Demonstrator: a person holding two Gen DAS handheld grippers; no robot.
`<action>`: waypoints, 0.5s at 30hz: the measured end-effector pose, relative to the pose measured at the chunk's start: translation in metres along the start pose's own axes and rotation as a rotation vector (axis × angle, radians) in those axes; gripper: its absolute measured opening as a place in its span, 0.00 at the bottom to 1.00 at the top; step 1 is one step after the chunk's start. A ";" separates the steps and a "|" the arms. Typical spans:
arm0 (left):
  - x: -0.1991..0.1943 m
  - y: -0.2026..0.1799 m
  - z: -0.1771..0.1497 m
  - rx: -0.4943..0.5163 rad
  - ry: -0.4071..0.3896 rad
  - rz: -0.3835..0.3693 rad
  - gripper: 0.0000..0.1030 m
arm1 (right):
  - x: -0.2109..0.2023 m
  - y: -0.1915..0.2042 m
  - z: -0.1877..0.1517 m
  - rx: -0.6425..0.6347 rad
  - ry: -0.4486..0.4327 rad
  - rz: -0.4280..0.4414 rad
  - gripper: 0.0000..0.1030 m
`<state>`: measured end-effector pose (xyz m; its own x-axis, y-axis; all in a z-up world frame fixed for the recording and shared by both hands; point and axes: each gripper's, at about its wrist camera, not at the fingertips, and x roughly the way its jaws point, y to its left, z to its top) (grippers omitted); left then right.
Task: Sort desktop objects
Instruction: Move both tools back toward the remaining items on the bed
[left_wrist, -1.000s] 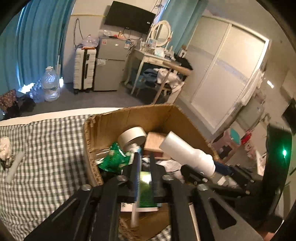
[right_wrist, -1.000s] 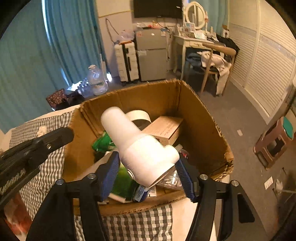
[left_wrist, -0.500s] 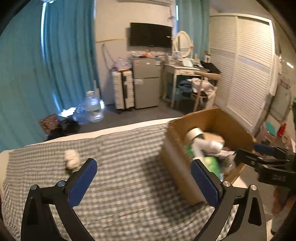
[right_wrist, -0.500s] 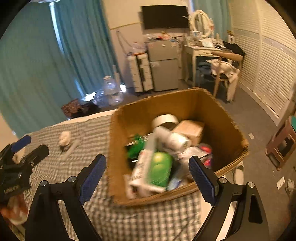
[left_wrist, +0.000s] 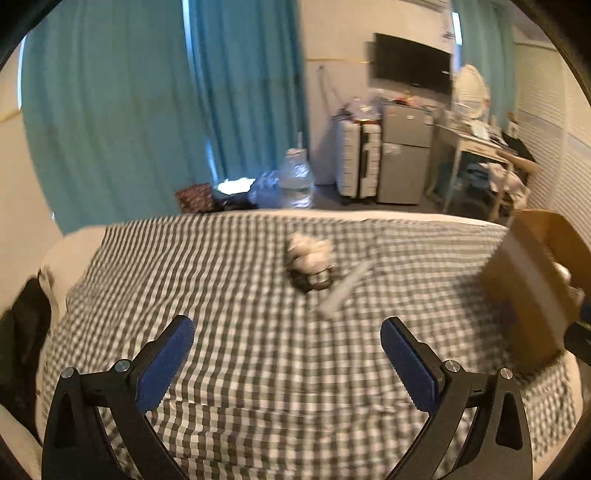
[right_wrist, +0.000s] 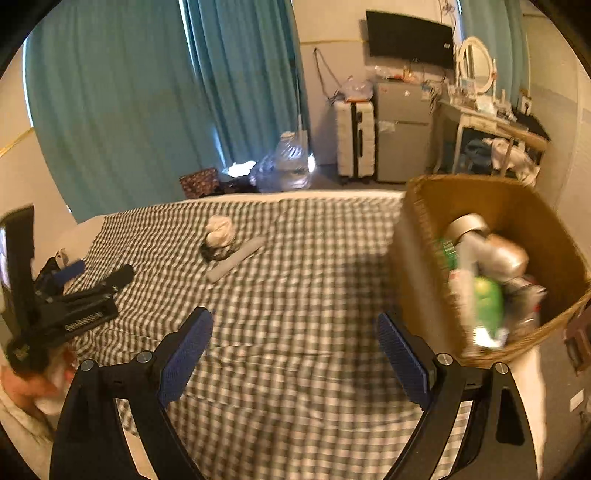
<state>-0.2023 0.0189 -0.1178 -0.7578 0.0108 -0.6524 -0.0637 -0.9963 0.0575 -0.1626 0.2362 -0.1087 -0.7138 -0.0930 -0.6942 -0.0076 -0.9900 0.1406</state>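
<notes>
On the cloth (right_wrist: 295, 295), a box (right_wrist: 417, 280) holding a bottle (right_wrist: 491, 254) and tape (right_wrist: 466, 223) sits right, while a wad (right_wrist: 220, 229) lies far left, a tube (right_wrist: 236, 258) just beside it.

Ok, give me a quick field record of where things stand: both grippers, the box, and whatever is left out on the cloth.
left gripper: open, empty, above the grey-and-white checked cloth
right gripper: open, empty, above the same cloth
brown cardboard box: at the cloth's right edge, holding a grey tape roll, a green packet and other blurred items
left on cloth: crumpled white wad, a small dark object touching it, and a pale flat stick beside them
image quality: motion-blurred, fine detail unclear
</notes>
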 end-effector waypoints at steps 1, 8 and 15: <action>0.015 0.007 -0.005 -0.019 0.016 -0.004 1.00 | 0.012 0.005 0.000 0.003 0.013 0.010 0.84; 0.098 0.038 -0.023 -0.152 0.086 0.019 1.00 | 0.098 0.024 0.005 0.033 0.082 0.039 0.70; 0.148 0.037 -0.024 -0.167 0.105 0.107 1.00 | 0.202 0.052 0.021 0.032 0.147 0.065 0.57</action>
<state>-0.3016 -0.0185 -0.2304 -0.6819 -0.0959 -0.7252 0.1286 -0.9916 0.0102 -0.3218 0.1682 -0.2263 -0.6036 -0.1732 -0.7783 0.0107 -0.9778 0.2093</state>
